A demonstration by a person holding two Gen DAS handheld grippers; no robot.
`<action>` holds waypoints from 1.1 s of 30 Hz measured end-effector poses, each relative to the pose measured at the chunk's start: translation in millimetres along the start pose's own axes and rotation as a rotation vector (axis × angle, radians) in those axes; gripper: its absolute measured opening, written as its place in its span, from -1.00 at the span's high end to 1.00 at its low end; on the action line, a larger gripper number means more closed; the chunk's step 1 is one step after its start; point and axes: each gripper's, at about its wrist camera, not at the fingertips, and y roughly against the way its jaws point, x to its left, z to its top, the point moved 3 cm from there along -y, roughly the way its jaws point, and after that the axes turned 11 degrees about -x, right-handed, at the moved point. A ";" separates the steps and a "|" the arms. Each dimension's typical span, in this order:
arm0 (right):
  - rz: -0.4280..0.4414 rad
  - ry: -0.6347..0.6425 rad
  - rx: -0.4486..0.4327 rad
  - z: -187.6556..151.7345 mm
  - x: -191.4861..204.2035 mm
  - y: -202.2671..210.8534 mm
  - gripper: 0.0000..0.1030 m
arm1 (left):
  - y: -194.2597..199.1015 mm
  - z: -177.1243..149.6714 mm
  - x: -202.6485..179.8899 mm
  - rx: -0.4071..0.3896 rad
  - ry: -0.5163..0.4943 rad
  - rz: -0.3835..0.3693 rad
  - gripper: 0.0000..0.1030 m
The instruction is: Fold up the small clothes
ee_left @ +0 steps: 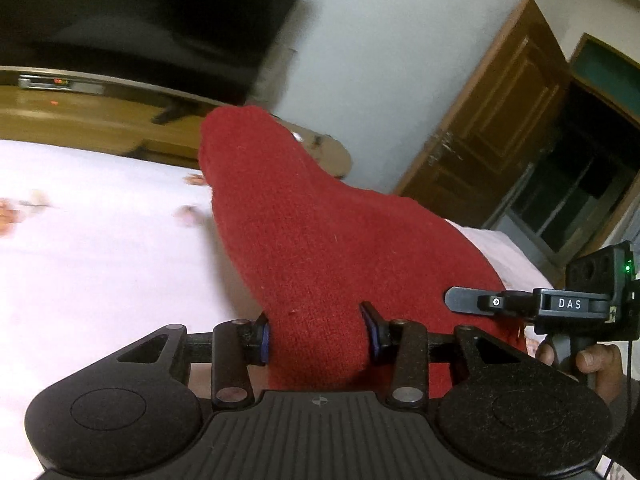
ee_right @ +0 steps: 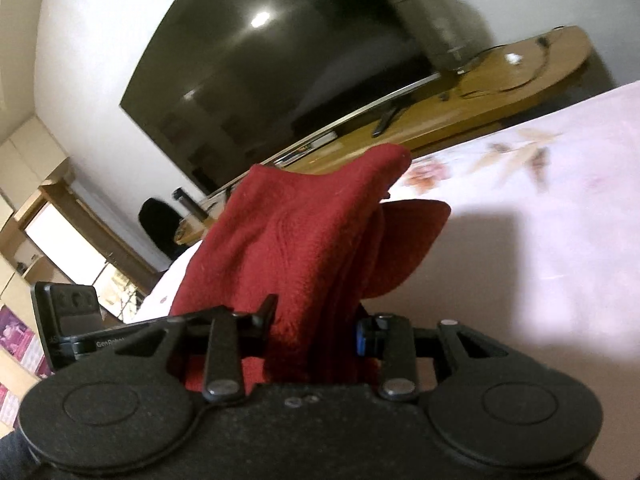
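So we've got the red knit garment [ee_left: 320, 240] pinched in both grippers and lifted up off the white floral bedsheet [ee_left: 100, 260]. Our left gripper [ee_left: 316, 334] is clamped on a thick bunch of it, and our right gripper [ee_right: 316, 330] is clamped on another bunch, with a loose flap hanging off to the right behind it. In the left wrist view the right gripper shows at the right edge, just beside the cloth.

Progress-wise, we'd guess this is early or mid-fold: the cloth is up in the air and bunched, nothing is laid flat or stacked that we can see. Laying it down and making the actual creases looks like what's left.

Hard to tell what the garment even is, since the fabric fills the middle of both views and its lower part is cut off behind the gripper bodies. The background TV [ee_right: 280, 60] and wooden cabinet [ee_right: 500, 80] are blurry too.
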 end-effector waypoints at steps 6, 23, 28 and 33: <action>0.050 0.003 0.036 -27.0 54.3 -52.2 0.33 | 59.5 9.8 60.0 -0.011 0.012 0.061 0.18; 0.065 -0.077 0.151 -92.5 102.1 -143.6 0.33 | 96.2 -35.3 172.9 0.059 0.164 0.111 0.17; 0.038 -0.168 0.171 -118.9 70.6 -156.5 0.30 | 98.7 -51.0 189.0 0.012 0.221 0.098 -0.25; -0.002 -0.065 0.169 -110.1 86.5 -149.8 0.18 | 118.5 -45.6 183.1 -0.058 0.175 0.160 -0.26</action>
